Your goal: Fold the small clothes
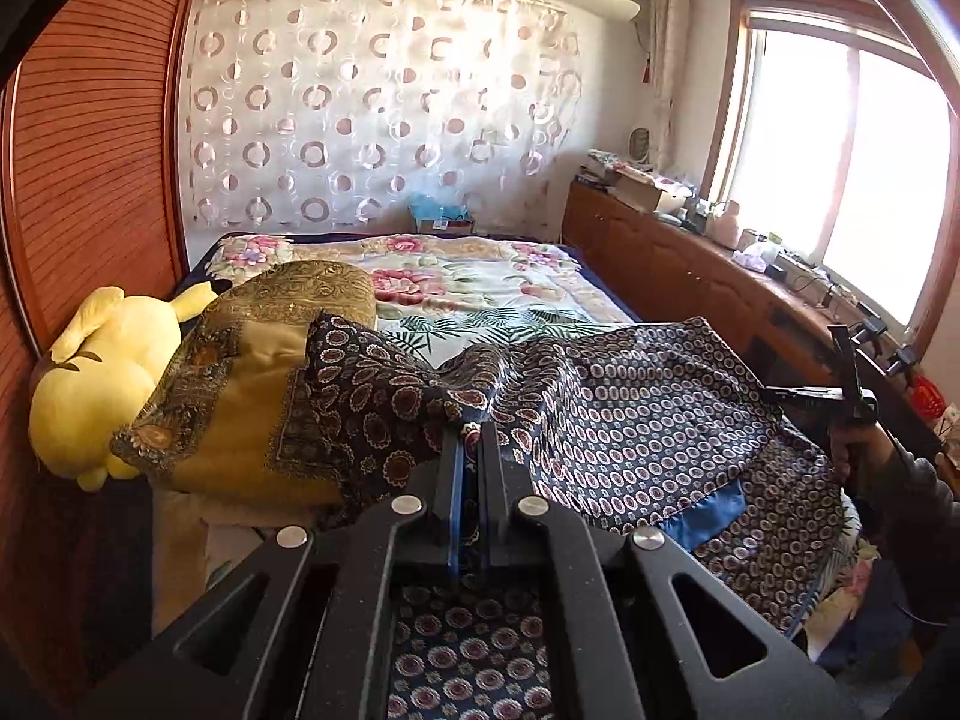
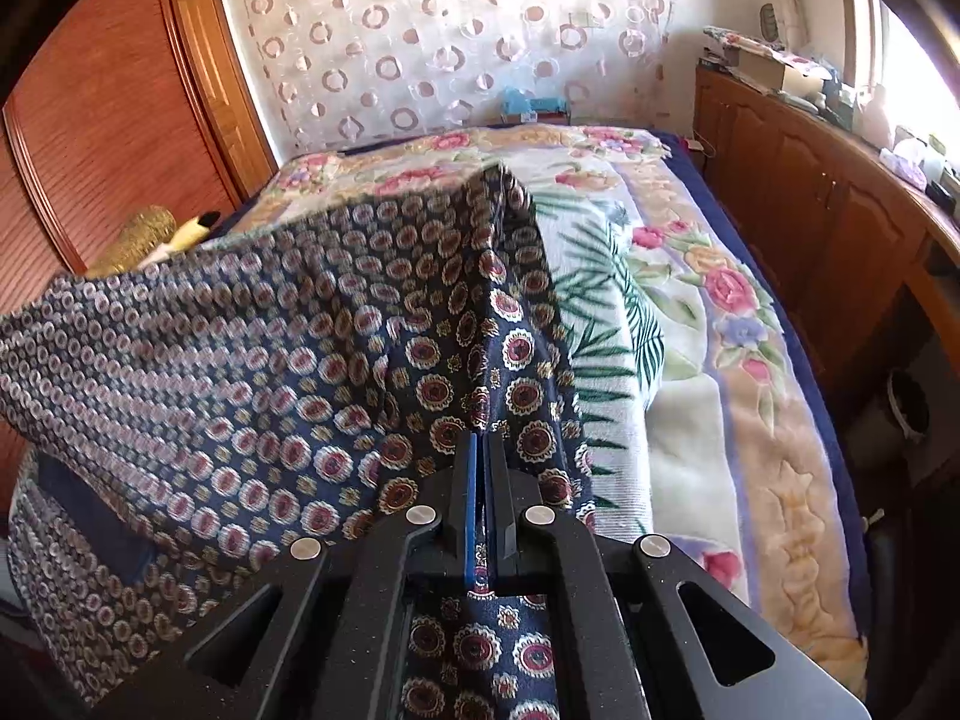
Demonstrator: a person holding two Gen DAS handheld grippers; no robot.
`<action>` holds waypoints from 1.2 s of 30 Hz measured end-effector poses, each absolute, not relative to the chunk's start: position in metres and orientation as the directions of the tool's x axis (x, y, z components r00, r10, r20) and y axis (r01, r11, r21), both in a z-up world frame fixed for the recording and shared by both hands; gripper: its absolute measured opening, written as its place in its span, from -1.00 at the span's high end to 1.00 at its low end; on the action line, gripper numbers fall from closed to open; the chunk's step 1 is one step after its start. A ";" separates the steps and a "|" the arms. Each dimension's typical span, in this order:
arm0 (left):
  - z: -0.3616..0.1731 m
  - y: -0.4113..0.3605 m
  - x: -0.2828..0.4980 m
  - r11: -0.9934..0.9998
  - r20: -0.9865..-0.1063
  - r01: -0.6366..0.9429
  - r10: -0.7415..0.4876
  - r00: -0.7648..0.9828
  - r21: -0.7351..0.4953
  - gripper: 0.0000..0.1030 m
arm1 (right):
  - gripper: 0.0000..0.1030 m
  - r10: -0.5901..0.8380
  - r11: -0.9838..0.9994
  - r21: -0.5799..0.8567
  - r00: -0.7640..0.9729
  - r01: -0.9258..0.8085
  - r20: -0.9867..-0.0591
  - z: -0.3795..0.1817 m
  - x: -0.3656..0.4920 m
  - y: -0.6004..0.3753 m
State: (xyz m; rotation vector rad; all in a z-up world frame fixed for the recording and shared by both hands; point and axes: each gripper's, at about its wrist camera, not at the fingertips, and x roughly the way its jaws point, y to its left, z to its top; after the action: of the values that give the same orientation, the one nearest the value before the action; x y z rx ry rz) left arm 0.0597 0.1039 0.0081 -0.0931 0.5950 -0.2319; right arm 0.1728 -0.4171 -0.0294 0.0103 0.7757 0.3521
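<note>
A dark navy garment (image 1: pixel 648 414) printed with red and cream medallions hangs lifted over the floral bed (image 1: pixel 480 294). My left gripper (image 1: pixel 471 429) is shut on one edge of the navy garment, with cloth pinched between its black fingers and trailing under them. In the right wrist view, my right gripper (image 2: pixel 483 441) is shut on another edge of the same garment (image 2: pixel 252 360), which drapes away to the left. The right gripper also shows at the right edge of the left wrist view, held by a hand (image 1: pixel 852 444).
A yellow plush toy (image 1: pixel 102 378) and a gold patterned quilt (image 1: pixel 252 396) lie at the bed's left side, against a wooden wardrobe (image 1: pixel 90 180). A wooden cabinet (image 2: pixel 828 204) with clutter runs along the right under the window. A floral blanket (image 2: pixel 690 372) covers the bed.
</note>
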 end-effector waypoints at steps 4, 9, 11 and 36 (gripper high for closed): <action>-0.004 0.108 0.041 0.974 -0.550 0.166 -0.226 0.804 -0.156 0.92 | 0.98 0.330 0.938 0.144 0.684 -0.316 -0.650 -0.010 0.154 -0.432; -0.043 0.116 0.025 0.984 -0.618 0.116 -0.175 0.766 -0.135 0.92 | 0.98 0.334 0.935 0.139 0.679 -0.327 -0.653 -0.008 0.128 -0.447; -0.059 0.116 0.018 0.984 -0.646 0.116 -0.178 0.742 -0.139 0.92 | 0.98 0.332 0.934 0.134 0.670 -0.331 -0.664 -0.015 0.117 -0.449; -0.079 0.112 -0.014 0.986 -0.664 0.093 -0.162 0.730 -0.138 0.67 | 0.98 0.267 0.951 0.064 0.699 -0.303 -0.663 -0.024 0.071 -0.446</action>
State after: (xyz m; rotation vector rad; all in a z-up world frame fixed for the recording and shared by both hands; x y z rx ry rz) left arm -0.0143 0.1120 -0.0792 -0.0971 0.7396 -0.1406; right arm 0.0706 -0.4456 -0.0239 -0.0514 0.7309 0.3180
